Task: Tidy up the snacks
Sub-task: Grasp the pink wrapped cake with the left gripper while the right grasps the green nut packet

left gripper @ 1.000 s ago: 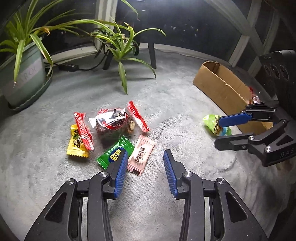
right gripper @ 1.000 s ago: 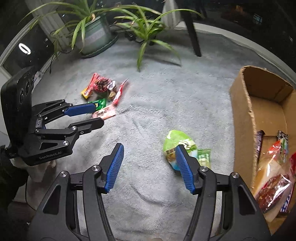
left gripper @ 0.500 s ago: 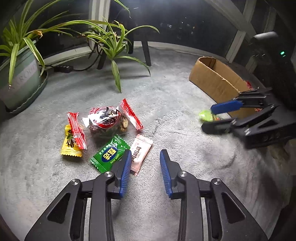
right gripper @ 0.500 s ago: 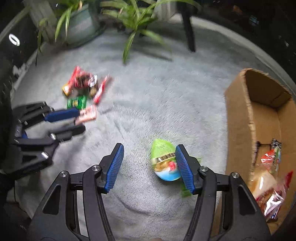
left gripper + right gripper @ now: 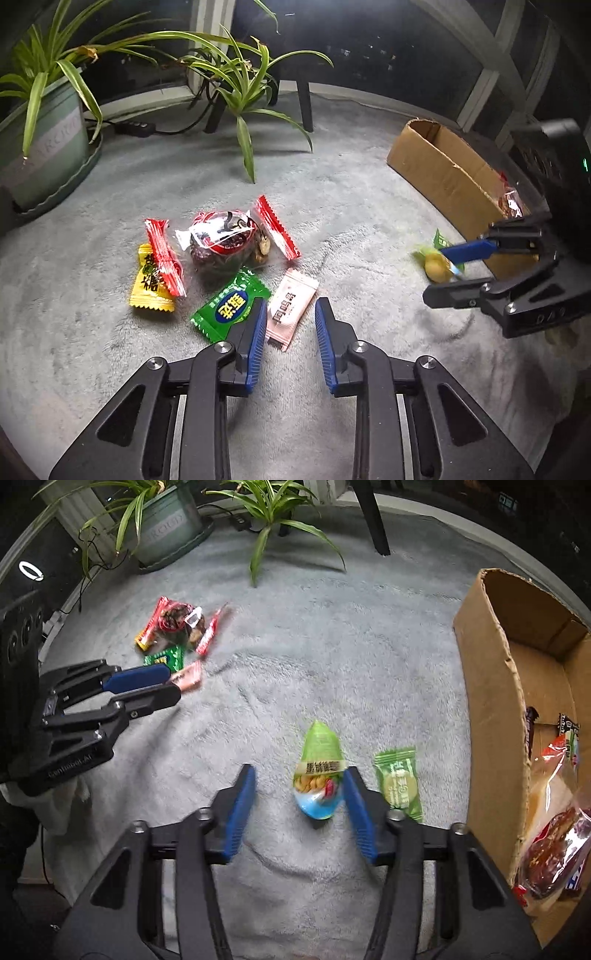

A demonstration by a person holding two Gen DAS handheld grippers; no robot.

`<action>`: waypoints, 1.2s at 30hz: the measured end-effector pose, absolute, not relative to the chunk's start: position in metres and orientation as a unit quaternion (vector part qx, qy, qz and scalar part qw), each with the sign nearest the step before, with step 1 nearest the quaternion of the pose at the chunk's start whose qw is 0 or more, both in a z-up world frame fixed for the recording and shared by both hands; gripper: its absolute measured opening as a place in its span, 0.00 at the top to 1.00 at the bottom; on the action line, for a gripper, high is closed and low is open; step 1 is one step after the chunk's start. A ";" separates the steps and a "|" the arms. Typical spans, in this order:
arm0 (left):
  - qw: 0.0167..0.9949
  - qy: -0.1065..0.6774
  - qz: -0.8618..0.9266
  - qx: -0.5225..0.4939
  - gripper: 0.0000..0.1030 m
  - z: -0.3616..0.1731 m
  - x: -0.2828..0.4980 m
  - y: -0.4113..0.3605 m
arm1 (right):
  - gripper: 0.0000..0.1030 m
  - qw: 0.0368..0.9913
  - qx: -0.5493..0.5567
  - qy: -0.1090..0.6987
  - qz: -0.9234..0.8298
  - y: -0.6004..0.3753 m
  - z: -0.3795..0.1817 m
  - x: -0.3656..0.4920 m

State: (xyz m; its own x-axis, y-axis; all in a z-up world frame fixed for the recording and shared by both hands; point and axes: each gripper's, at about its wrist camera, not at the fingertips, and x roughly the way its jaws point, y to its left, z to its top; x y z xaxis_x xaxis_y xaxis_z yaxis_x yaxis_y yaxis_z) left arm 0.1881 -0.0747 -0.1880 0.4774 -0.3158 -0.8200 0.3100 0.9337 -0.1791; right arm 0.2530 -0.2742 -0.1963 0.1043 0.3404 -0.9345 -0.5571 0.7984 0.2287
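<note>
A pile of snacks lies on the grey carpet: a yellow packet (image 5: 147,284), a red packet (image 5: 164,254), a clear bag of dark fruit (image 5: 221,243), a green packet (image 5: 229,306) and a pink packet (image 5: 291,308). My left gripper (image 5: 290,304) points down at the pink packet; its jaws are closing, with the packet's near end between the pads, untouched. My right gripper (image 5: 300,771) is closing around a green-and-blue snack bag (image 5: 319,771), which stands against the right pad, while the left pad is apart from it. A small green packet (image 5: 400,782) lies just right of it.
A cardboard box (image 5: 487,686) at the right holds several snacks (image 5: 554,834). A potted plant (image 5: 40,147), a spider plant (image 5: 240,92), dark furniture legs (image 5: 304,107) and a power strip (image 5: 135,127) line the far edge of the carpet.
Both pairs of jaws have narrowed. The right gripper has shifted so the green-and-blue bag now stands between its pads instead of beyond the right one.
</note>
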 end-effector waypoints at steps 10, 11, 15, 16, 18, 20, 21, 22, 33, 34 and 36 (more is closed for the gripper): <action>0.856 0.482 -0.184 0.035 0.82 -0.190 0.189 -0.083 | 0.72 0.737 -0.092 0.595 0.308 -0.276 -0.195 0.257; 0.855 0.482 -0.185 0.038 0.82 -0.190 0.189 -0.083 | 0.72 0.736 -0.093 0.595 0.309 -0.274 -0.196 0.258; 0.853 0.487 -0.182 0.043 0.81 -0.191 0.193 -0.084 | 0.72 0.736 -0.093 0.594 0.310 -0.275 -0.195 0.256; 0.853 0.487 -0.181 0.049 0.81 -0.191 0.194 -0.086 | 0.72 0.736 -0.094 0.594 0.311 -0.275 -0.195 0.256; 0.853 0.487 -0.179 0.057 0.81 -0.191 0.195 -0.089 | 0.72 0.735 -0.093 0.593 0.314 -0.274 -0.195 0.255; 0.852 0.487 -0.184 0.061 0.81 -0.192 0.196 -0.091 | 0.72 0.735 -0.092 0.592 0.317 -0.275 -0.195 0.252; 0.853 0.484 -0.184 0.067 0.81 -0.192 0.196 -0.092 | 0.73 0.735 -0.092 0.592 0.318 -0.274 -0.195 0.252; 0.853 0.484 -0.183 0.064 0.82 -0.192 0.196 -0.092 | 0.74 0.735 -0.091 0.591 0.319 -0.274 -0.195 0.251; 0.861 0.480 -0.168 -0.033 0.94 -0.185 0.197 -0.062 | 0.75 0.742 -0.064 0.581 0.327 -0.284 -0.185 0.246; 0.861 0.477 -0.170 -0.041 0.94 -0.181 0.196 -0.060 | 0.75 0.743 -0.062 0.580 0.329 -0.284 -0.184 0.246; 0.865 0.470 -0.170 -0.045 0.94 -0.175 0.193 -0.057 | 0.75 0.746 -0.054 0.575 0.331 -0.287 -0.177 0.245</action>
State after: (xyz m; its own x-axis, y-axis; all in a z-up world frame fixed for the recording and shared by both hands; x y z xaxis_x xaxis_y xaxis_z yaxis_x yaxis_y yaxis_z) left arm 0.1931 -0.0567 -0.1747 0.4997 -0.3369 -0.7979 0.2517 0.9380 -0.2384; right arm 0.2450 -0.2873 -0.1772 0.1199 0.4324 -0.8937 -0.5568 0.7746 0.3001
